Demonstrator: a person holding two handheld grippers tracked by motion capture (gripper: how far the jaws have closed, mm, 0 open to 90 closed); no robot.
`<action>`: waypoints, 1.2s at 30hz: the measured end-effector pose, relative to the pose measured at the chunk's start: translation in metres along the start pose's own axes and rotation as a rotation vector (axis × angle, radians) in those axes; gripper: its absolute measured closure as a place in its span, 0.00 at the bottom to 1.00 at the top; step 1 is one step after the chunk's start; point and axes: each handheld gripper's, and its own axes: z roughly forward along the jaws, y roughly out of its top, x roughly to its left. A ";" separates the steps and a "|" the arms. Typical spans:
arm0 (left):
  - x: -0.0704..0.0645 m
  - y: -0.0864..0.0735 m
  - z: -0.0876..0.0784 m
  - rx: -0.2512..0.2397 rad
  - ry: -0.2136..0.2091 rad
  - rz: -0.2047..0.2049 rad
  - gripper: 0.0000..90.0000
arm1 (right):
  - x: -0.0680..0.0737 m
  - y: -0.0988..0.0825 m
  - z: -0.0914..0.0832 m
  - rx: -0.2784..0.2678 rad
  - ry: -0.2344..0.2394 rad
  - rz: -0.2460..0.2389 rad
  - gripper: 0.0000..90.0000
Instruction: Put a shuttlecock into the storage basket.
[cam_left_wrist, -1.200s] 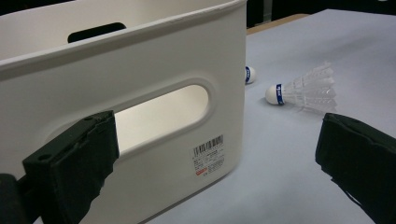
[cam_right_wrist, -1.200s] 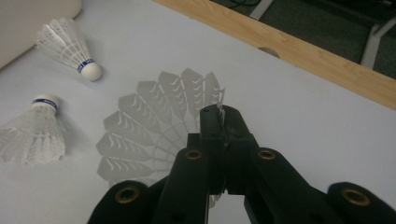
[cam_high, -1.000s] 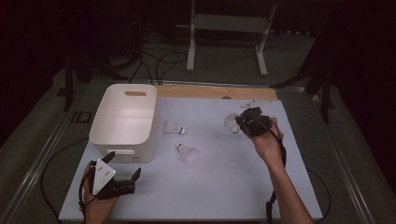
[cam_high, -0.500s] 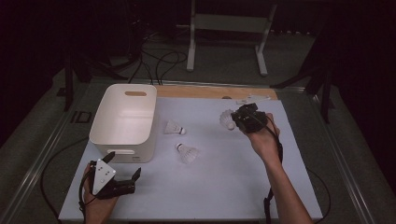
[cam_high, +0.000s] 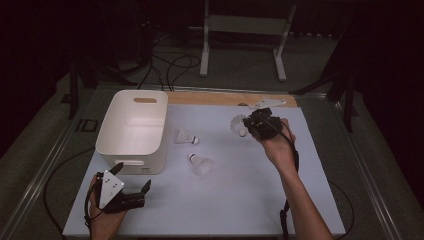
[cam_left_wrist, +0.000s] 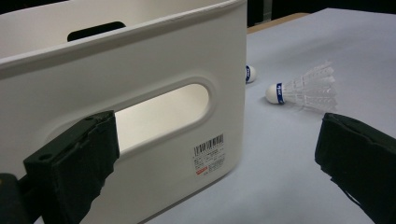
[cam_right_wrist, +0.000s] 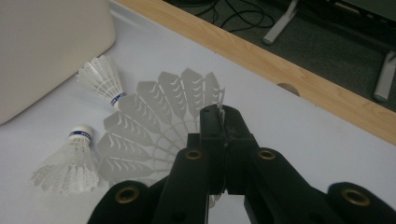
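Note:
My right gripper (cam_high: 251, 125) is held above the table's right half, shut on the skirt of a white shuttlecock (cam_high: 239, 125). In the right gripper view the jaws (cam_right_wrist: 223, 116) pinch the edge of its feathers (cam_right_wrist: 159, 116). Two more shuttlecocks lie on the white table: one (cam_high: 186, 136) beside the white bin (cam_high: 131, 159), the other (cam_high: 201, 163) nearer me. They also show as shuttlecock (cam_right_wrist: 100, 77) and shuttlecock (cam_right_wrist: 70, 161). My left gripper (cam_high: 134, 176) rests at the front left, open, facing the bin's handle wall (cam_left_wrist: 140, 60). A blue-banded shuttlecock (cam_left_wrist: 303, 86) lies beyond its right jaw.
A wooden strip (cam_high: 220, 98) runs along the table's far edge. Behind it on the floor stand a white metal frame (cam_high: 240, 45) and loose cables (cam_high: 170, 65). The bin has a handle slot (cam_left_wrist: 163, 112) and a barcode label (cam_left_wrist: 209, 156).
My right hand has shifted slightly left with the shuttlecock in its jaws. The left gripper and the two lying shuttlecocks have not moved.

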 end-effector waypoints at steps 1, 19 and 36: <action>0.000 0.000 0.000 0.000 0.000 0.000 0.00 | 0.000 0.000 0.000 0.000 0.000 0.000 0.99; 0.001 0.000 0.000 -0.003 0.002 -0.006 0.00 | 0.010 0.014 0.002 -0.028 0.020 -0.002 0.99; 0.002 0.000 -0.001 -0.009 0.003 -0.012 0.00 | 0.026 0.029 0.009 -0.044 0.040 -0.022 0.99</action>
